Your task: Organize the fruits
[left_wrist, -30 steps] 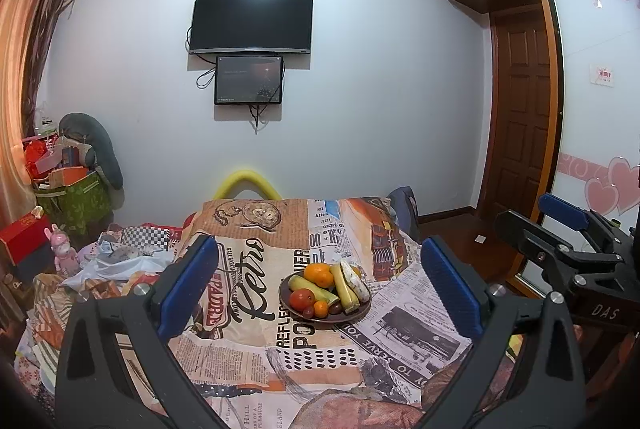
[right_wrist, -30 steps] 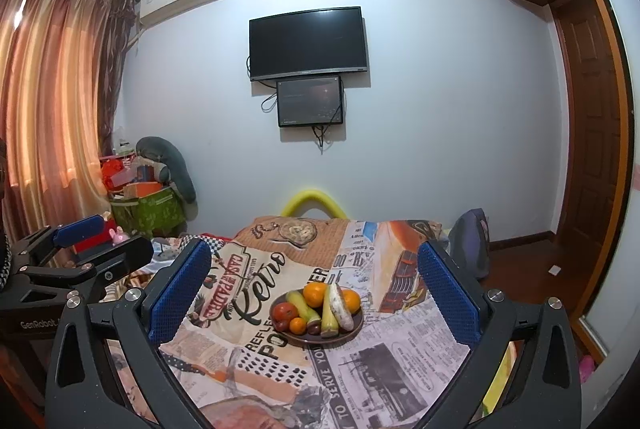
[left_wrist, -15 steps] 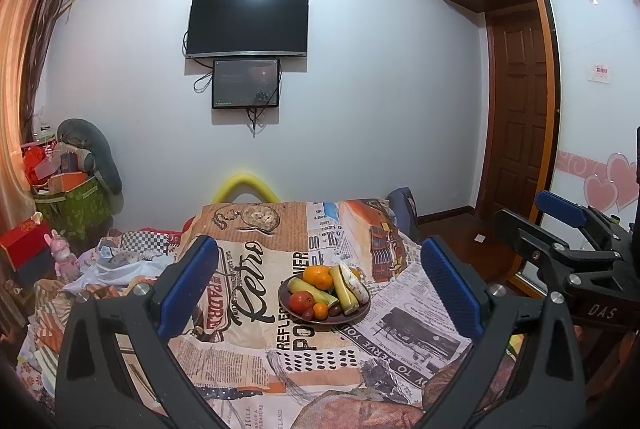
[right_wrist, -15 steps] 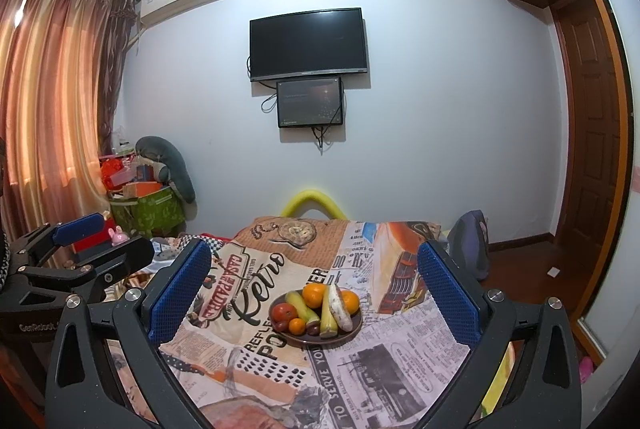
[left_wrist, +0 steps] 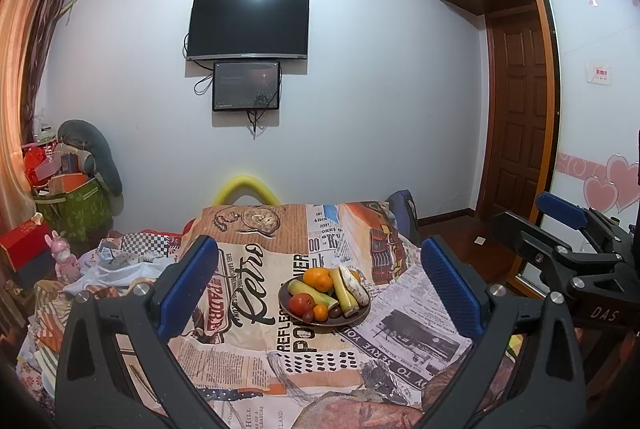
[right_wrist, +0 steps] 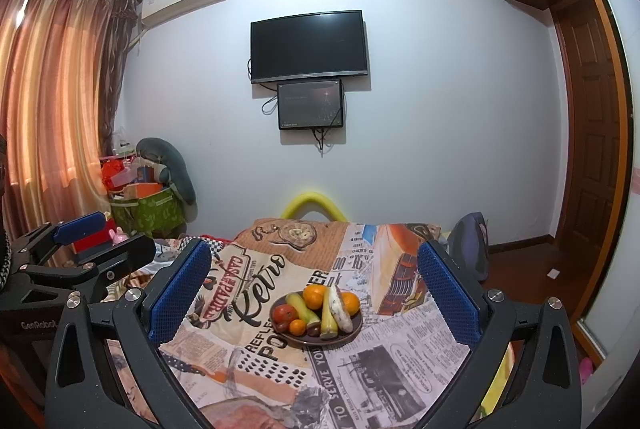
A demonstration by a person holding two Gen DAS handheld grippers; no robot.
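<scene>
A: Sitting on the newsprint tablecloth (left_wrist: 256, 353), a dark round plate (left_wrist: 325, 322) piled with fruit.

B: Lying across it, a green-yellow banana (left_wrist: 346, 293) and a pale speckled one (left_wrist: 354, 287), leaning on an orange (left_wrist: 318, 279).

A: Resting up front, a red tomato (left_wrist: 302, 303), a small orange (left_wrist: 320, 312), dark little fruits beside.

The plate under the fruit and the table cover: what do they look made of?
The plate looks like dark glazed ceramic or glass: its rim shines faintly, though which is unclear. The table cover looks like printed fabric or soft vinyl: matte retro newspaper print, creased at the edges.
</scene>
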